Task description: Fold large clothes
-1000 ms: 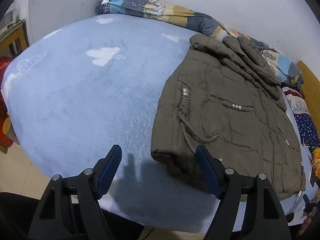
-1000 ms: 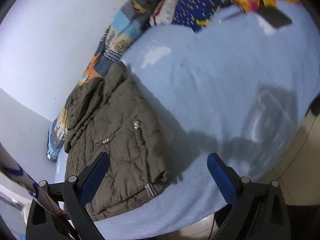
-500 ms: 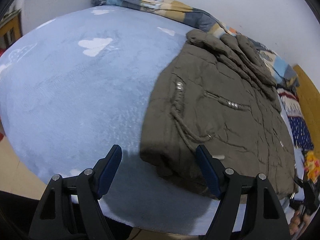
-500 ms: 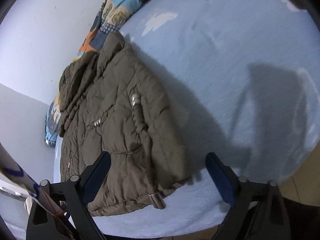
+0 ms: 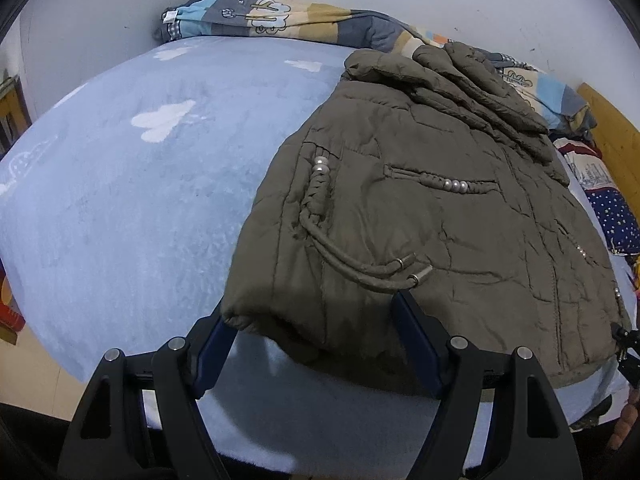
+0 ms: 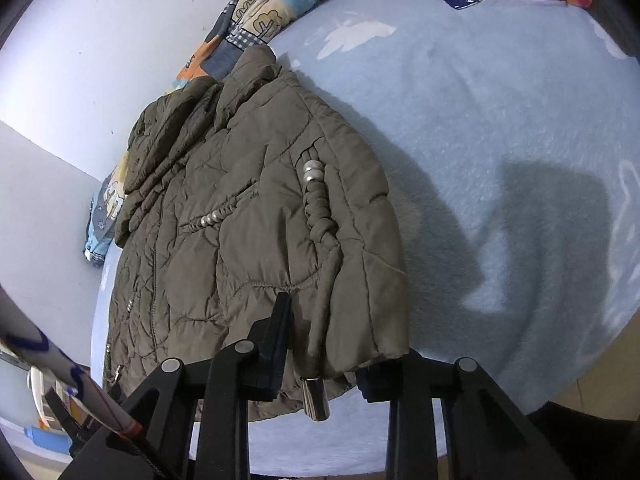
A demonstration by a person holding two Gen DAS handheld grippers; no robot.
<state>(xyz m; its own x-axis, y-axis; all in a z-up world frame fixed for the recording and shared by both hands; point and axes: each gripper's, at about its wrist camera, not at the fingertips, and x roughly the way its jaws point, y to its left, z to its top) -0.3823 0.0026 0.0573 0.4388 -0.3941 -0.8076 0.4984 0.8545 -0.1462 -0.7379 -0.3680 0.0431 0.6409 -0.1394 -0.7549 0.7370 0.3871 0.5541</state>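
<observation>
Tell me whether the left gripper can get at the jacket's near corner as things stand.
Probably yes: the left gripper stands open, its fingers straddling the olive jacket's near hem corner on the blue blanket, nothing between.

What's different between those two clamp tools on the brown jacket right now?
The left tool stands wide open, straddling a corner of the jacket without squeezing; the right tool has just been closing its jaws and now pinches the hem. The left tool's blue pads show; the right tool's are mostly hidden. Both sit at the jacket's near edge.
</observation>
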